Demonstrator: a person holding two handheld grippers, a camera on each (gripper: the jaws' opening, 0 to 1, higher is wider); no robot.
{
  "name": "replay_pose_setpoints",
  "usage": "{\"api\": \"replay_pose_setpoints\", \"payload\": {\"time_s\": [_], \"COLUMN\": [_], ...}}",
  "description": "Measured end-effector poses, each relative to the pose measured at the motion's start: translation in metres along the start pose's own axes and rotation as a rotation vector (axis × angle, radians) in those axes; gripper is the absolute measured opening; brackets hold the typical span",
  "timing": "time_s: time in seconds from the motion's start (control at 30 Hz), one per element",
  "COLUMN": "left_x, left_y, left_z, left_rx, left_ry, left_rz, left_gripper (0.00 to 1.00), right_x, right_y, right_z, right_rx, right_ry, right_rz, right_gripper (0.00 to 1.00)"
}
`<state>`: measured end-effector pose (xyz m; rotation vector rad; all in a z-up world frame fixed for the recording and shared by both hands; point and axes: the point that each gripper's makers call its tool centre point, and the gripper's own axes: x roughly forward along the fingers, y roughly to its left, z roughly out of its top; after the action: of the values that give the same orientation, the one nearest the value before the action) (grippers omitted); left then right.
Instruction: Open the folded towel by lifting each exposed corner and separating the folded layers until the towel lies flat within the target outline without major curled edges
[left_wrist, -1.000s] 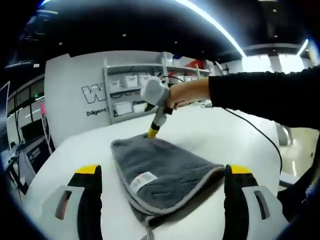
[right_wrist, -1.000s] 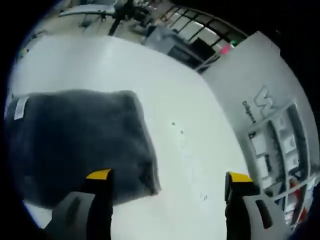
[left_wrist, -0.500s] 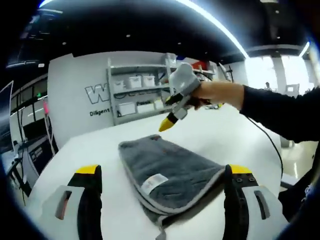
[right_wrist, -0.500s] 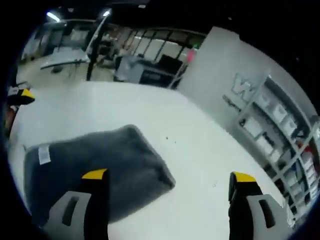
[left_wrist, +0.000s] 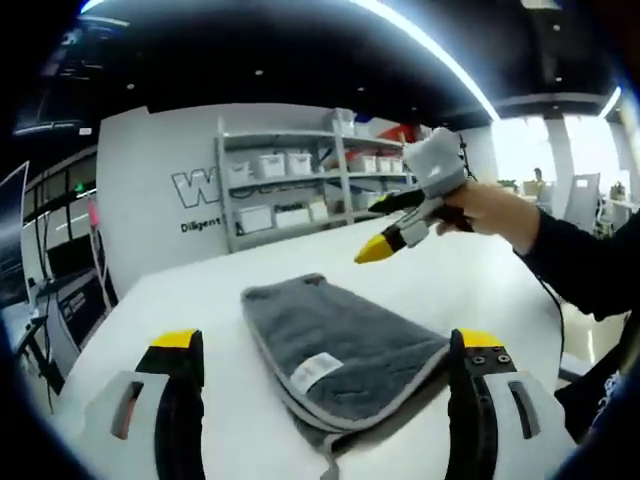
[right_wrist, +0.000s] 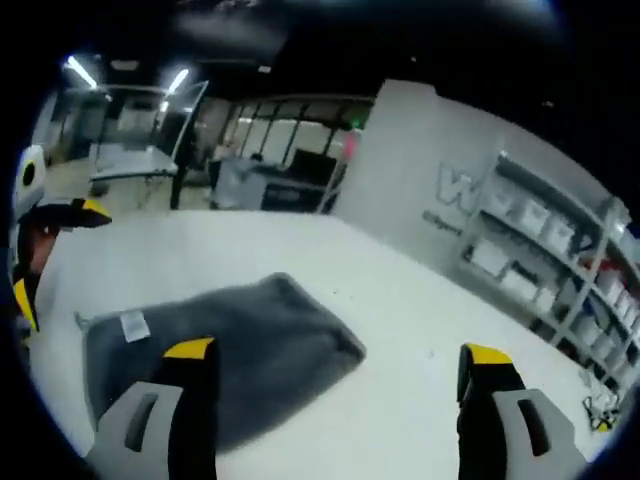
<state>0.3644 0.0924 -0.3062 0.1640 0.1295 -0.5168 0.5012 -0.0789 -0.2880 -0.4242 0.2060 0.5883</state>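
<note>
A wide white worktop (left_wrist: 180, 300) carries everything here, and past its far edge stands a white wall panel with dark lettering (left_wrist: 190, 185) and, beside it, a set of shelves (left_wrist: 300, 175) stocked with white boxes. On the worktop lies the folded grey towel (left_wrist: 335, 345), with a paler trimmed edge, its layers stacked and a small white label (left_wrist: 318, 368) on its near part; in the right gripper view the same towel (right_wrist: 225, 345) lies to the left on the worktop (right_wrist: 420, 340), with the label (right_wrist: 133, 325) near its left end. In the left gripper view the left gripper (left_wrist: 325, 395) sits low and near, its two grey fingers (left_wrist: 180, 400) with yellow tips spread wide on either side of the towel's near end, above the worktop and holding nothing. The right gripper (left_wrist: 385, 245) comes in from the right of that view, held up in the air by a person's hand (left_wrist: 490, 215) in a dark sleeve, well above the towel's far right side; its yellow-tipped fingers look pressed close together with nothing between them there. In the right gripper view its own fingers (right_wrist: 190, 400) stand wide apart, the left one in front of the towel and the right one in front of bare worktop, so I cannot tell its state for certain. The left gripper (right_wrist: 40, 250) shows at the left edge of that view.
</note>
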Motion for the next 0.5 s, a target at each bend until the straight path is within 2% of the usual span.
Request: {"api": "replay_pose_setpoints", "payload": {"time_s": [0.07,0.23,0.3,0.37,0.5], "left_x": [0.000,0.000,-0.010,-0.014,-0.016], "left_y": [-0.001,-0.007,0.003,0.004,0.006], "left_z": [0.000,0.002,0.004,0.002,-0.001], "left_rx": [-0.014,-0.040,-0.042,-0.056,-0.067], "left_ry": [-0.003,-0.017,-0.018,-0.019,-0.015], "left_rz": [-0.002,-0.004,0.005,0.002,0.000], "left_gripper": [1.00,1.00,1.00,1.00,1.00], "right_x": [-0.008,-0.025,-0.034,-0.046,-0.068], "right_y": [0.003,0.011,0.015,0.018,0.032], "right_z": [-0.001,-0.013,-0.016,-0.017,-0.016], "right_rx": [0.006,-0.001,-0.002,-0.019,-0.006], "right_ry": [-0.026,-0.038,-0.043,-0.055,-0.093], "right_rz": [-0.018,-0.038,-0.050,-0.077,-0.082], "right_gripper": [1.00,1.00,1.00,1.00,1.00]}}
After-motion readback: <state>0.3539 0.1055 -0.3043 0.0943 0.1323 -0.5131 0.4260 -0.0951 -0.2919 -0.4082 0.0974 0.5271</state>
